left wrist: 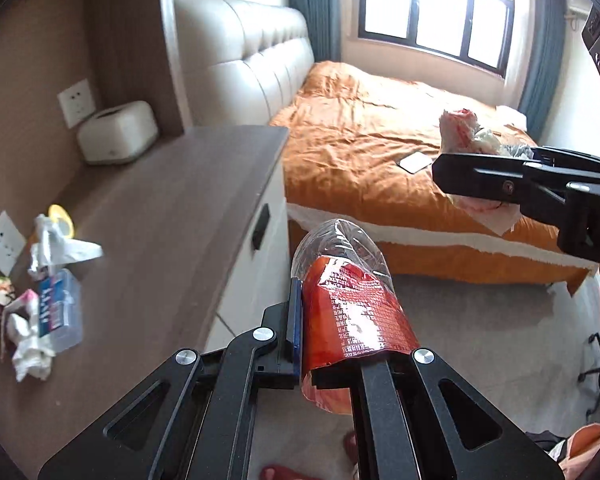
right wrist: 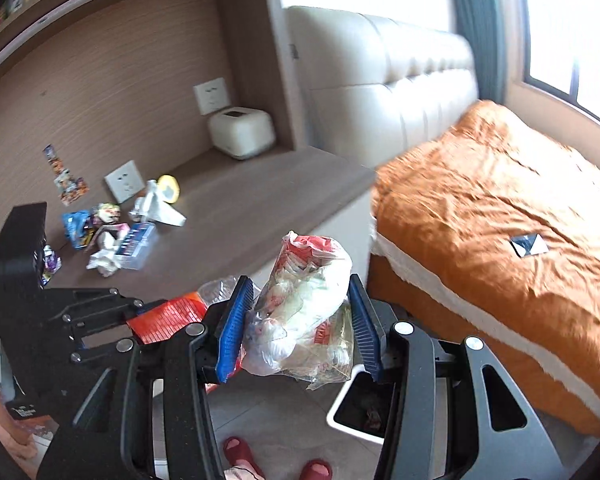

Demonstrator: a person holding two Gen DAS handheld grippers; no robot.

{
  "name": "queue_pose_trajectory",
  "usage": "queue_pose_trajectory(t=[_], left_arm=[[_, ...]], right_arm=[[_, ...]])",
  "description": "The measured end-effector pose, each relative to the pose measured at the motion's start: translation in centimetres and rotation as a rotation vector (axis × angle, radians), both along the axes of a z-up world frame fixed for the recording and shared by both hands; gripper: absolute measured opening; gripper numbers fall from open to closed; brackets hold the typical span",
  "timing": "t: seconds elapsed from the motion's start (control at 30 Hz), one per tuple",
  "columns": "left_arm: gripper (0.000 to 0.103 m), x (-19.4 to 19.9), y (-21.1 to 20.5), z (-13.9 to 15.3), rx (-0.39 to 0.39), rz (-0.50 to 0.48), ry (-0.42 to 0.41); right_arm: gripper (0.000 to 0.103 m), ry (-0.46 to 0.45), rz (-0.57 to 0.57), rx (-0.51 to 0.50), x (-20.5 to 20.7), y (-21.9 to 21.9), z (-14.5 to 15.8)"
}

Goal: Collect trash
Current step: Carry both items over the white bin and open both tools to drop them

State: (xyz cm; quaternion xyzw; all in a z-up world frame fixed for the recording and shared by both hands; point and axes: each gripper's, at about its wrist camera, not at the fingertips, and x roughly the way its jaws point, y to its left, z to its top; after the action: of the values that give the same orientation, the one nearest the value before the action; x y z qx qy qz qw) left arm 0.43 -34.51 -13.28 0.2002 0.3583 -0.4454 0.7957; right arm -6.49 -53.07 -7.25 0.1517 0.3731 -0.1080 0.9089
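My left gripper (left wrist: 340, 344) is shut on a crushed clear plastic bottle with a red label (left wrist: 348, 300), held in the air beside the wooden desk (left wrist: 172, 216). My right gripper (right wrist: 300, 320) is shut on a crumpled clear bag of wrappers and tissue (right wrist: 304, 316); it also shows in the left wrist view (left wrist: 472, 136). A white trash bin (right wrist: 360, 412) stands on the floor just below the right gripper. More trash (right wrist: 112, 236) lies on the desk: tissues, a clear plastic box, coloured wrappers, also seen in the left wrist view (left wrist: 40, 292).
A white tissue box (right wrist: 242, 132) sits at the desk's back corner. A bed with an orange cover (right wrist: 500, 216) fills the right side, with a small card (right wrist: 528, 245) on it. The person's red slippers (right wrist: 240, 456) are on the grey floor.
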Motion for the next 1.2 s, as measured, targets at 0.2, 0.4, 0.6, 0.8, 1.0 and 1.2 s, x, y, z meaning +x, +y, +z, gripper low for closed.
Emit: queue_pose_trajectory(t=[0.2, 0.4, 0.6, 0.8, 1.0, 1.2], left_arm=[[0.003, -2.2, -5.1, -4.6, 0.055, -0.096, 0.034], [0.003, -2.6, -9.2, -11.9, 0.119, -0.152, 0.091], [0.003, -2.1, -11.9, -21.5, 0.169, -0.176, 0.153], [0.016, -1.6, -14.4, -30.8, 0.212, -0.209, 0.213], [0.098, -0.8, -14.6, -34.5, 0.19, -0.161, 0.257], [0.098, -0.8, -13.6, -31.8, 0.18, -0.131, 0.252]], right_arm=[[0.049, 0.064, -0.074, 0.055, -2.5, -3.7, -4.8], [0.049, 0.141, -0.127, 0.128, -3.1, -6.8, -12.4], [0.049, 0.207, -0.152, 0.196, -2.6, -9.1, -22.0], [0.072, 0.27, -0.154, 0.23, -2.5, -9.7, -31.0], [0.099, 0.322, -0.197, 0.247, -3.3, -10.7, -35.2], [0.099, 0.309, -0.182, 0.231, -2.6, -10.7, -33.0]])
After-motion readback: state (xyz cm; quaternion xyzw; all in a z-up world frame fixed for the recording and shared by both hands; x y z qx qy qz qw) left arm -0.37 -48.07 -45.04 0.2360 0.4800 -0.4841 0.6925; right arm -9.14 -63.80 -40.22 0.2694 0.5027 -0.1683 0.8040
